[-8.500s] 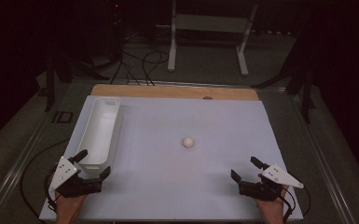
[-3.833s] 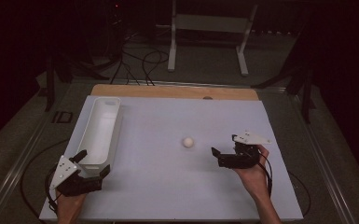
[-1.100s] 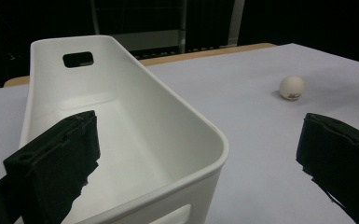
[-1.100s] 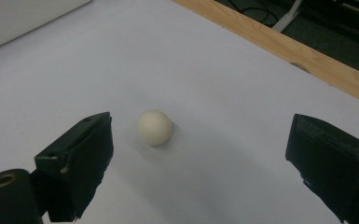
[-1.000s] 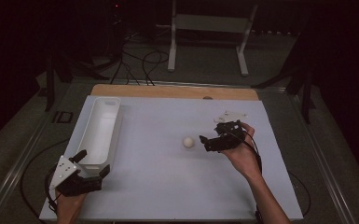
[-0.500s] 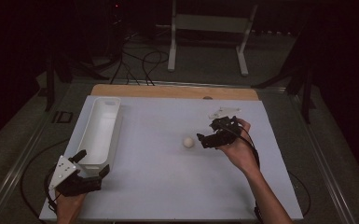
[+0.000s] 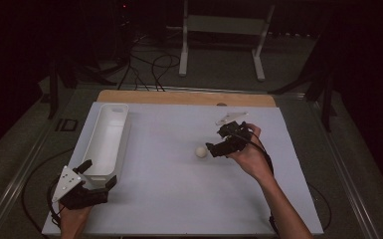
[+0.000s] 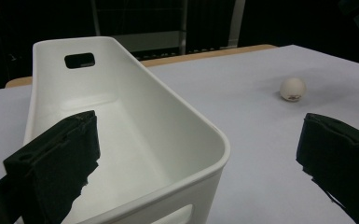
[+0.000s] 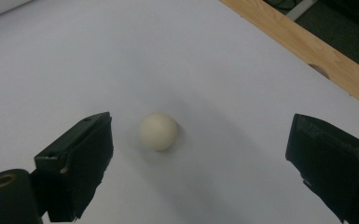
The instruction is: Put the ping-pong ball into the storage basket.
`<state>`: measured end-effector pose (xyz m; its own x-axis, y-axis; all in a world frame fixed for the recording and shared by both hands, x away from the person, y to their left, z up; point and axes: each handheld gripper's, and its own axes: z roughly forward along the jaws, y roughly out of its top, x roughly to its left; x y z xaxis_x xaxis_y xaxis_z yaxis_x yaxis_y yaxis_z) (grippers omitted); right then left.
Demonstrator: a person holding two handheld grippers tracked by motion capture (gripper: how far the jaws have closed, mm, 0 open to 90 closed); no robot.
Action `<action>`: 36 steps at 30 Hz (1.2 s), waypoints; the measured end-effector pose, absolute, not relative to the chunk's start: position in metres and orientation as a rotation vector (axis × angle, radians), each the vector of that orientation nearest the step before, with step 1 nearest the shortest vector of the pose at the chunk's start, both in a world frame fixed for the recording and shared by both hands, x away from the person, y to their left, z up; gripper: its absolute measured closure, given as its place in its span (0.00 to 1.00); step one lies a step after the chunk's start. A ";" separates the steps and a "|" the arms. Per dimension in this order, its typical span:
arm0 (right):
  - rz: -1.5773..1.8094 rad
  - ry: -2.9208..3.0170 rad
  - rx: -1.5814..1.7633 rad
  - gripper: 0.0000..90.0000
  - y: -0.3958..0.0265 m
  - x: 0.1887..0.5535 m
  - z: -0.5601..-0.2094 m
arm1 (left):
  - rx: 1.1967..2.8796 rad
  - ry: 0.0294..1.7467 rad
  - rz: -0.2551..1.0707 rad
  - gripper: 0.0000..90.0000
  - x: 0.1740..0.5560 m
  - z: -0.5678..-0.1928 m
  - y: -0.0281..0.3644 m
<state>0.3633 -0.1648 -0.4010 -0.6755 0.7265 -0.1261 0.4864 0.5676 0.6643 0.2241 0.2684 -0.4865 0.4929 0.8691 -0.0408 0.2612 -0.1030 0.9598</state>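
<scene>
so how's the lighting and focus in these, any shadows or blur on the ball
High view: the white table is lit and the room behind is dark; the ball is small but clear. Right gripper view: ball sharp, with a soft shadow beside it. Left gripper view: bin crisp, ball slightly soft.

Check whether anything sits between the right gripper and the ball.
Nothing visible does. The right gripper is open just right of the ball, with only bare white table between them; in the right gripper view the ball lies ahead, untouched.
</scene>
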 end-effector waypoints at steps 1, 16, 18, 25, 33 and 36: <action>0.853 2.423 0.978 0.08 -0.164 0.364 -0.401 | 1.636 0.987 0.690 0.00 0.224 -0.486 0.269; 0.791 2.469 0.943 0.08 -0.152 0.371 -0.404 | 1.636 0.988 0.691 0.00 0.224 -0.486 0.269; 0.782 2.478 0.935 0.08 -0.150 0.372 -0.405 | 1.637 0.988 0.690 0.00 0.224 -0.487 0.269; 0.763 2.492 0.918 0.08 -0.144 0.376 -0.405 | 1.638 0.990 0.692 0.00 0.224 -0.487 0.269; 0.720 2.517 0.904 0.08 -0.138 0.380 -0.406 | 1.636 0.989 0.693 0.00 0.224 -0.486 0.269; 0.719 2.522 0.894 0.08 -0.136 0.382 -0.407 | 1.634 0.988 0.695 0.00 0.224 -0.486 0.269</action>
<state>0.3817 -0.1358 -0.4070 -0.7309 0.6615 -0.1678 0.4735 0.6686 0.5733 0.2239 0.2694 -0.4863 0.4893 0.8713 -0.0380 0.2587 -0.1034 0.9604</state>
